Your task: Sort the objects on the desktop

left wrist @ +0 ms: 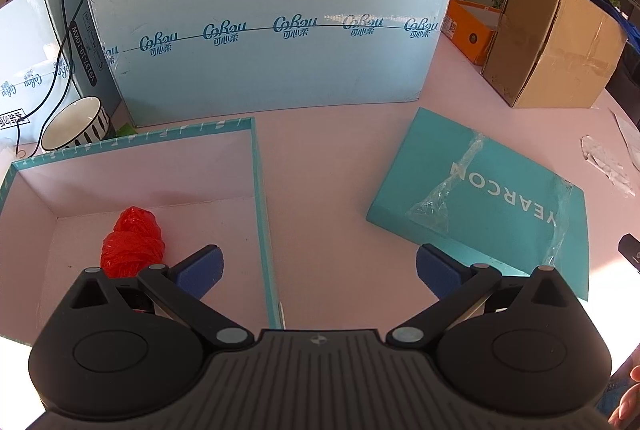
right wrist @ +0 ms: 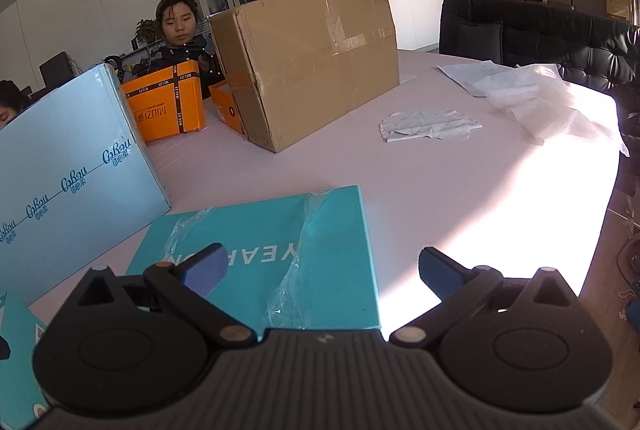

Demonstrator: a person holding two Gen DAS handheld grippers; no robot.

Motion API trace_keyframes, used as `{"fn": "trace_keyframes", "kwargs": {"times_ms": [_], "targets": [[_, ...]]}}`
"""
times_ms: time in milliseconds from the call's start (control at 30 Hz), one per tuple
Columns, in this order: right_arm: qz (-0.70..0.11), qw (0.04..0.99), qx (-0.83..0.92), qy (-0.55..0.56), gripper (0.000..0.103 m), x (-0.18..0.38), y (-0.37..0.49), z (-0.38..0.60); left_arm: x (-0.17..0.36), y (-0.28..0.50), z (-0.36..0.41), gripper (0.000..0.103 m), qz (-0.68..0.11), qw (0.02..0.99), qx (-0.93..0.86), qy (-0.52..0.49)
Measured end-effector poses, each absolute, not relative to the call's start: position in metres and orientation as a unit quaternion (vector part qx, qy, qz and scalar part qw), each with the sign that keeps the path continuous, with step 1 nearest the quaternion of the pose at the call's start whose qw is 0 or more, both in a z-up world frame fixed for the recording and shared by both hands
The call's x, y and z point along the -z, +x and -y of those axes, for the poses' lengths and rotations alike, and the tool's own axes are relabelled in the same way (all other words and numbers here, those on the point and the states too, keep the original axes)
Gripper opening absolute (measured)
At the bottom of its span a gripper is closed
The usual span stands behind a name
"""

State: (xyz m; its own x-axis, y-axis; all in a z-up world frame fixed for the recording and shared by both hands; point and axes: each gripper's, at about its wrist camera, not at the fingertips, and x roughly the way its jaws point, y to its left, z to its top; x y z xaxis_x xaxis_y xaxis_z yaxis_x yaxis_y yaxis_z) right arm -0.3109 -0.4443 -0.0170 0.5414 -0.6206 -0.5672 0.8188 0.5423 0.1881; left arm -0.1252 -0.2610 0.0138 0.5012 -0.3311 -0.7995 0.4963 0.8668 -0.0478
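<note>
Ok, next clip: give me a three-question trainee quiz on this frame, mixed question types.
1. True or false: the left tongs are shut on the red plastic bag.
2. The teal lid lies: A) inside the open teal box; B) flat on the table beside that box; C) on the brown carton.
3. Fill in: the right tongs are ____.

Key: 1 false; 2 B; 3 open.

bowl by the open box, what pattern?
White ceramic bowl with black vertical dashes on its outside; left wrist view.
</note>
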Motion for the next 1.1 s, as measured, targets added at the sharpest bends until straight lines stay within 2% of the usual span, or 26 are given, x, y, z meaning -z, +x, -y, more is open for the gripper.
{"fn": "trace_keyframes", "kwargs": {"times_ms": [700,1100], "targets": [[-0.321,0.818,0.442,0.181,0.103,0.015,-0.291,0.459,0.002,-0.122,0.284,0.103,-0.444,0.857,0.229,0.124],[-0.312,0.823,0.428,0.206,0.103,0.014,-0.294,0.473,0.005,-0.121,0.303,0.103,-0.434,0.858,0.245,0.126]]}}
